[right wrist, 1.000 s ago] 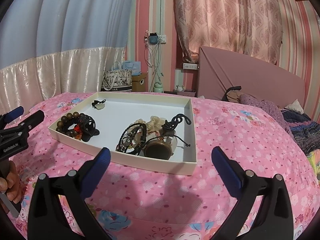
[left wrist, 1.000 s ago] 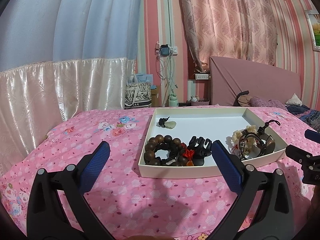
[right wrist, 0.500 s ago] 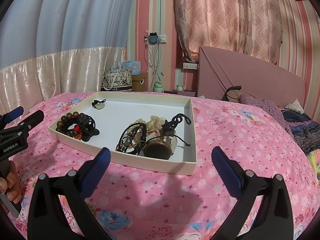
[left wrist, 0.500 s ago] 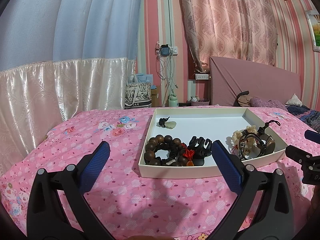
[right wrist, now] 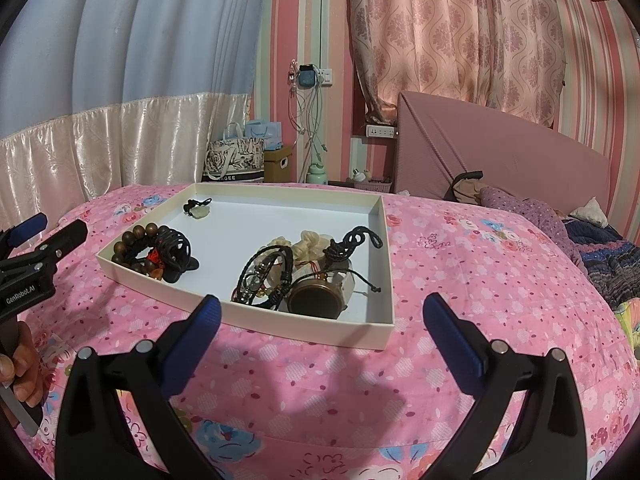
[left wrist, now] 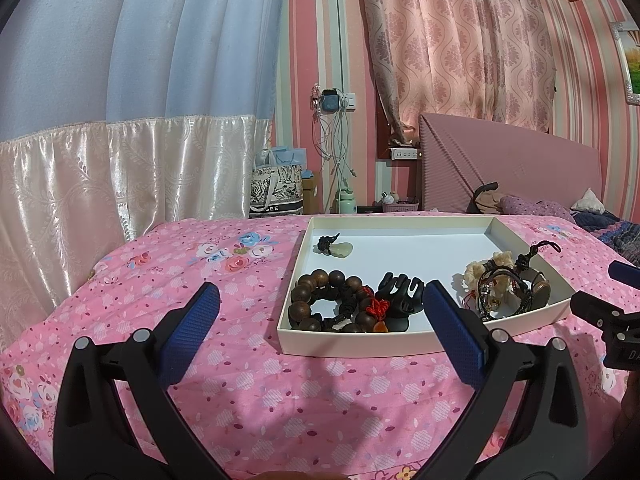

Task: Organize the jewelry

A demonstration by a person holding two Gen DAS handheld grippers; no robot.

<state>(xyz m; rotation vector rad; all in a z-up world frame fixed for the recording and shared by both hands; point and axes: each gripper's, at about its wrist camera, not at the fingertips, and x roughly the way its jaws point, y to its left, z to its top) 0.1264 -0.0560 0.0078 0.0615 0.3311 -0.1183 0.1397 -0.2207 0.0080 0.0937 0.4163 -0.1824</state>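
We find all visible jewelry already inside the tray (left wrist: 340, 346) on the bed (left wrist: 200, 280): beads (left wrist: 316, 304) and clip (left wrist: 400, 294) at centre frame, a tangled bracelet heap (right wrist: 276, 276) in the right-wrist view's middle. Whether sorting is finished or pending, we cannot tell. Left gripper (left wrist: 320, 322) and right gripper (right wrist: 320, 322) stand spread wide, empty, short of the tray.

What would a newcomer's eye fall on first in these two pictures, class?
First the shallow white tray on the pink floral bedspread, with a wooden bead bracelet at its near left corner and a tangle of black cords and a round bronze watch at its near right. Then the two open hand-held grippers: left, right, short of the tray.
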